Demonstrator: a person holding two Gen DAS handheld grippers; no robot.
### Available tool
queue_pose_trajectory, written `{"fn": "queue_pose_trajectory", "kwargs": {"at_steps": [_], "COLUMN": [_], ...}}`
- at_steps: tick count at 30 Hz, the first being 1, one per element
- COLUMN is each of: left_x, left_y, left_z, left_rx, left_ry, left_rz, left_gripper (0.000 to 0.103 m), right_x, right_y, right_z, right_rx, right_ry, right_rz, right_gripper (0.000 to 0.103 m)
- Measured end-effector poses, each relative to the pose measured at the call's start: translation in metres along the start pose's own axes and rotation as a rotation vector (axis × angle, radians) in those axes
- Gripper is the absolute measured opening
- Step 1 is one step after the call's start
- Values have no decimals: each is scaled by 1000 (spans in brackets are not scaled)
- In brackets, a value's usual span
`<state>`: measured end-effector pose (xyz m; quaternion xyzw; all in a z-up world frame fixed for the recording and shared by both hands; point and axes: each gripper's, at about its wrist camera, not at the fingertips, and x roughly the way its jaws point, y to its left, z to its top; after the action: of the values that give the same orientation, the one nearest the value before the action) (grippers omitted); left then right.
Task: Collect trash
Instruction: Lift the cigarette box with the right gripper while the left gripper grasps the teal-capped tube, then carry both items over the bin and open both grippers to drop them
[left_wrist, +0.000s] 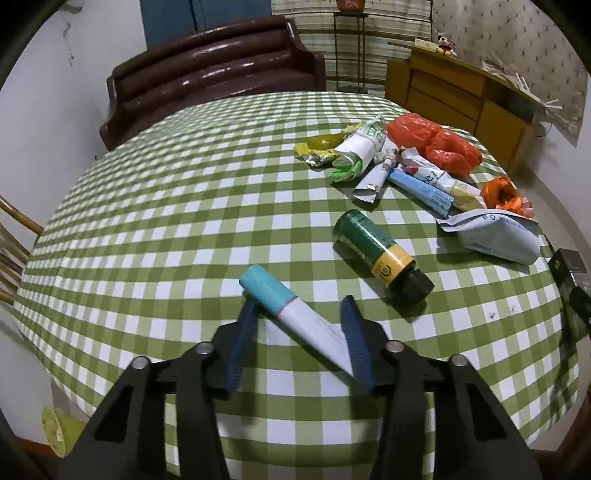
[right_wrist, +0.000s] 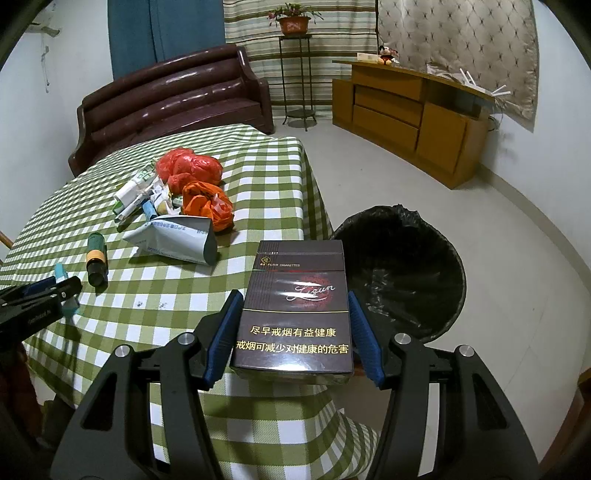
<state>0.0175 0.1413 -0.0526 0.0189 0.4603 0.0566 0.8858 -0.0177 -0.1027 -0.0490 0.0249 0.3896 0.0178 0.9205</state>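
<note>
A white tube with a teal cap (left_wrist: 291, 314) lies slantwise on the green checked tablecloth (left_wrist: 166, 221) between the blue pads of my left gripper (left_wrist: 299, 301). The left pad touches it by the cap and the right pad by its flat tail, so the gripper is shut on it. My right gripper (right_wrist: 293, 295) is shut on a dark cigarette pack (right_wrist: 295, 306), held above the table's near corner beside the black-lined trash bin (right_wrist: 406, 273). The left gripper (right_wrist: 55, 291) also shows at the left edge of the right wrist view.
A green spray can (left_wrist: 380, 254) lies right of the tube. Behind it is a heap of wrappers (left_wrist: 369, 155), red plastic bags (left_wrist: 432, 144), an orange bag (left_wrist: 502, 192) and a grey pouch (left_wrist: 495, 236). A brown sofa (left_wrist: 214, 70) and wooden cabinet (right_wrist: 413, 114) stand beyond.
</note>
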Motion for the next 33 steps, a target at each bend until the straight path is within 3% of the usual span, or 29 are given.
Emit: {"fn": "queue_pose_trajectory", "kwargs": {"at_steps": [4, 10, 16, 19, 22, 24, 30, 33], "left_x": [-3, -5, 5, 4, 3, 1, -3, -8], "left_y": [1, -5, -17, -17, -14, -12, -3, -3], "left_z": [5, 4, 11, 13, 9, 6, -1, -2], "left_rx": [15, 43, 72, 54, 55, 61, 56, 59], "left_ry": [-15, -30, -25, -28, -27, -32, -50, -69], "left_rz": [-38, -68, -104, -99, -94, -80, -93, -118], "left_gripper": [30, 29, 29, 42, 41, 32, 25, 12], "right_x": [0, 0, 1, 1, 2, 2, 1, 1], "right_y": [0, 0, 0, 0, 0, 0, -1, -1], "right_z": [0, 0, 0, 0, 0, 1, 1, 1], "right_rx": [0, 3, 4, 5, 8, 9, 7, 7], "right_ry": [3, 4, 4, 2, 4, 5, 2, -2], "right_rz": [-1, 2, 2, 2, 3, 5, 2, 1], "right_gripper": [56, 56, 56, 56, 56, 56, 56, 56]}}
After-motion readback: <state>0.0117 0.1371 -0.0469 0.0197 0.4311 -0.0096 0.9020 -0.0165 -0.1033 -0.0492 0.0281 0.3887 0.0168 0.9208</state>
